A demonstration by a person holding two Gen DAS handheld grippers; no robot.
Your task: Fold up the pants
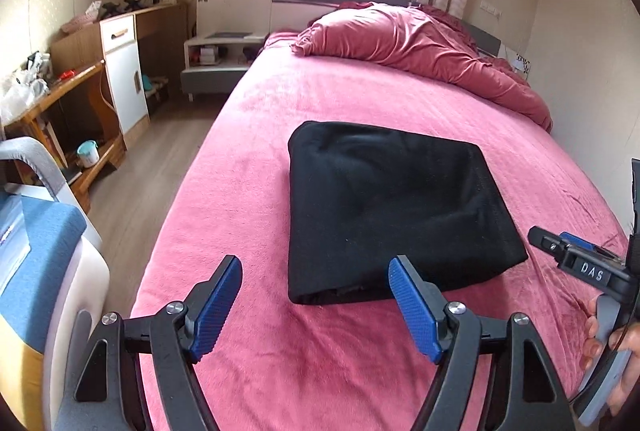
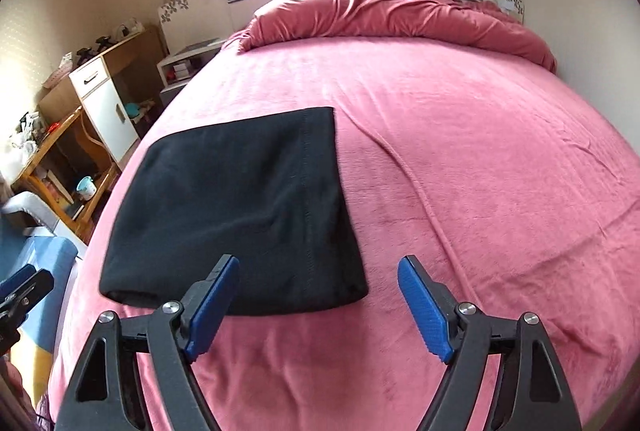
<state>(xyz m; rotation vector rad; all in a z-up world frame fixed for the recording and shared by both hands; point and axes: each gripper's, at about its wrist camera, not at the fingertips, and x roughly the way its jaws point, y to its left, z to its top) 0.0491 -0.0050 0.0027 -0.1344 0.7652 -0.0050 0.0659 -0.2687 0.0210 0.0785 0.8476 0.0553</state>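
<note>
The black pants [image 1: 392,207] lie folded into a compact rectangle on the pink bed [image 1: 248,159]; they also show in the right wrist view [image 2: 240,207]. My left gripper [image 1: 316,273] is open and empty, held above the bed just before the pants' near edge. My right gripper [image 2: 318,273] is open and empty, above the near right corner of the pants. The right gripper's tip also shows at the right edge of the left wrist view [image 1: 576,259]. The left gripper shows at the left edge of the right wrist view [image 2: 20,295].
A crumpled pink duvet [image 1: 420,43] lies at the head of the bed. A wooden desk [image 1: 60,99], a white cabinet [image 1: 124,71] and a nightstand [image 1: 216,55] stand along the left. A blue and white chair [image 1: 44,255] stands near the left. A wall runs along the right side.
</note>
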